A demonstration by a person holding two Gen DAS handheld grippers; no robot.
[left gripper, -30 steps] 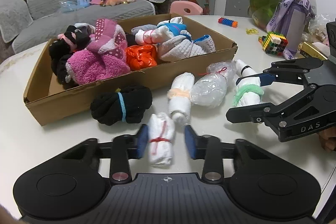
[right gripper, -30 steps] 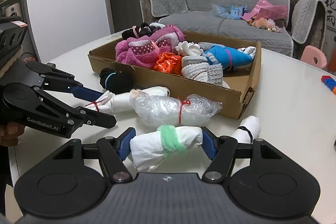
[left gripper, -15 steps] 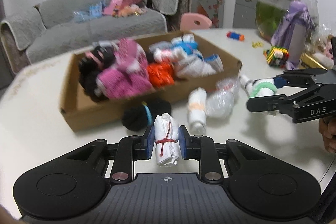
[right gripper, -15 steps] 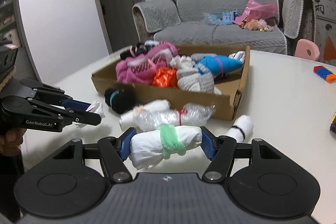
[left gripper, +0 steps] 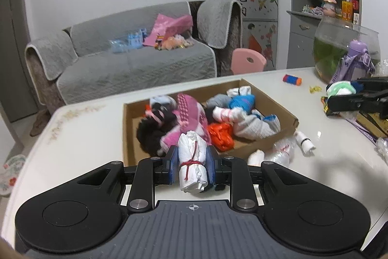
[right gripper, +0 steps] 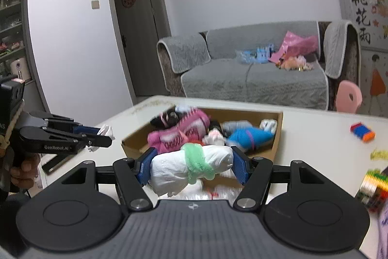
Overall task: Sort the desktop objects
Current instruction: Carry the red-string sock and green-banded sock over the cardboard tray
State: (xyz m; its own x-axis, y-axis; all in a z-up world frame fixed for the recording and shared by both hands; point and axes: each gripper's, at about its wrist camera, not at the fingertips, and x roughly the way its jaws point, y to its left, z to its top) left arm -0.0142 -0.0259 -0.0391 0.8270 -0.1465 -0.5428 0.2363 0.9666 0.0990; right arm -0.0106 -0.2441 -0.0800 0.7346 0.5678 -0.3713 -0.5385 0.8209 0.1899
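Note:
My left gripper (left gripper: 191, 165) is shut on a white roll tied with red string (left gripper: 192, 162), held in the air near the front edge of the cardboard box (left gripper: 286, 114). My right gripper (right gripper: 192, 165) is shut on a white roll with a green band (right gripper: 194, 165), held crosswise above the table in front of the box (right gripper: 277, 137). The box is full of rolled socks in pink, black, orange, blue and grey. From the right wrist view the left gripper (right gripper: 101, 135) shows at the left edge with its white roll. In the left wrist view the right gripper (left gripper: 339, 94) is at far right.
Loose rolls lie on the white table (left gripper: 97, 128) right of the box: a white roll (left gripper: 304, 138), a clear plastic bundle (left gripper: 281, 149), another white roll (left gripper: 255, 157). A blue-orange toy (left gripper: 292, 79), a purple bottle (left gripper: 356, 62), a glass bowl (left gripper: 339, 45) and a colourful cube (right gripper: 371, 182) stand further right.
Both grippers have risen off the table with their rolls. The left gripper closed on the red-tied roll and lifted it toward the box. The right one kept its grip on the green-banded roll.

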